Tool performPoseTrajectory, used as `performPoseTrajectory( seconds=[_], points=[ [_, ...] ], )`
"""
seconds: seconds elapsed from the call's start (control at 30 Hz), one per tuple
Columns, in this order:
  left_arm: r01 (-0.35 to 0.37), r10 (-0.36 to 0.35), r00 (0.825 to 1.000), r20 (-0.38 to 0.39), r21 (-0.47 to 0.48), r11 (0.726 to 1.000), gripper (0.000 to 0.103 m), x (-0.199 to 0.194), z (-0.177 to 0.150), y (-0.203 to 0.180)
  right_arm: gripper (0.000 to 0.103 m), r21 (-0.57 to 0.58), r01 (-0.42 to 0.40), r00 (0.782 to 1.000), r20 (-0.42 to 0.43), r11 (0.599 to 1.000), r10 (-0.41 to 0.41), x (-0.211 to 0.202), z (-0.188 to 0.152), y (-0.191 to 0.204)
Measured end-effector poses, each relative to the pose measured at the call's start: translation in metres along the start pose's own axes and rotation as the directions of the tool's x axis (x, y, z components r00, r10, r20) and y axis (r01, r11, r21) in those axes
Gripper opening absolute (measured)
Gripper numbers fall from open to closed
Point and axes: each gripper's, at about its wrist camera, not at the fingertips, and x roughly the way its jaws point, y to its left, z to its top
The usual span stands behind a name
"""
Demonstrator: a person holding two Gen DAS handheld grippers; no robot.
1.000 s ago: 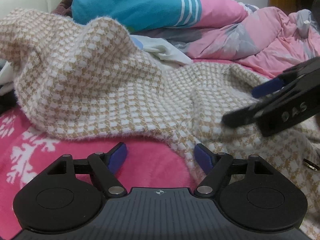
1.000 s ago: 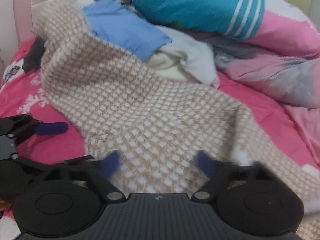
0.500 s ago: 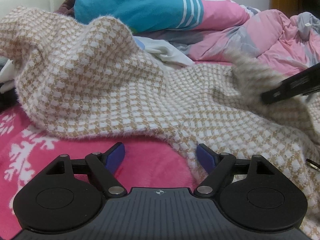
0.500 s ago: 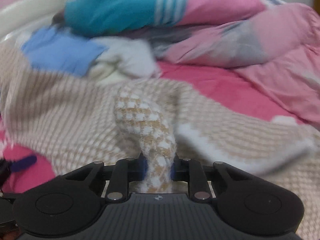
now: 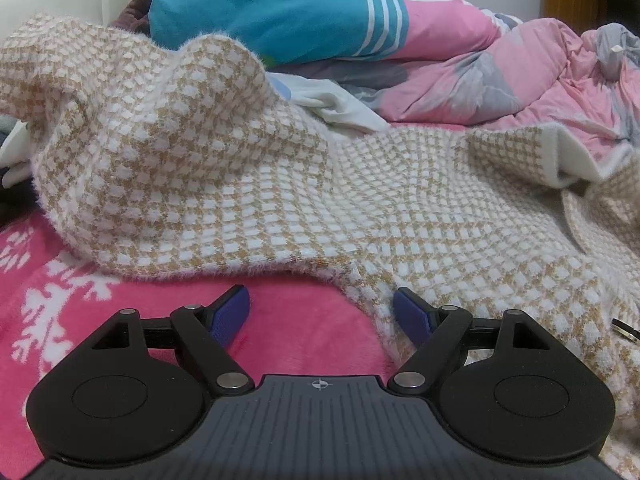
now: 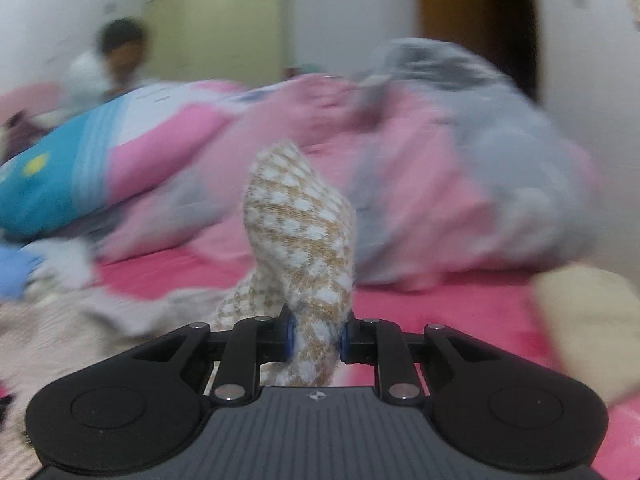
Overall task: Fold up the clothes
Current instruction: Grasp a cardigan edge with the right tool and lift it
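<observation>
Beige-and-white checked fuzzy knit garment (image 5: 304, 184) sprawls across the pink fleece bed cover (image 5: 304, 320), one end bunched against the blue-and-pink striped pillow (image 5: 312, 12). Your right gripper (image 6: 316, 338) pinches a lifted fold of it, likely to draw that part clear for folding. Your left gripper (image 5: 320, 312) waits spread and empty just beside the near hem, ready to pin it.

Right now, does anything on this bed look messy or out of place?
Yes. The checked sweater lies rumpled, humped over other clothes at the left rather than flat. The right gripper pinches a bunched fold of it. A small metal object lies on its right edge; I cannot tell what it is.
</observation>
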Motion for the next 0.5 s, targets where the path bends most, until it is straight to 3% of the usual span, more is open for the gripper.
performPoseTrajectory(
  seconds=[0.1,0.23,0.37,0.5],
  points=[
    [-0.001,0.001,1.0,0.001,0.002,1.0,0.08,0.0,0.0,0.0,0.021,-0.016,0.13,0.99,0.05,0.991,-0.129,0.004,0.018,-0.042],
    [-0.009,0.009,1.0,0.002,0.01,1.0,0.08,0.0,0.0,-0.002,0.021,-0.014,0.251,0.96,0.133,0.968,-0.247,0.015,0.031,-0.076],
    [-0.027,0.026,1.0,0.007,0.023,0.999,0.082,0.0,0.0,-0.004,0.021,0.009,0.265,0.961,0.086,0.964,-0.264,0.054,0.01,-0.092],
    [-0.041,0.041,0.999,0.009,0.034,0.999,0.083,0.0,0.0,-0.006,0.027,-0.058,0.158,0.984,-0.079,0.986,-0.162,0.1,-0.042,-0.077]
  ],
)
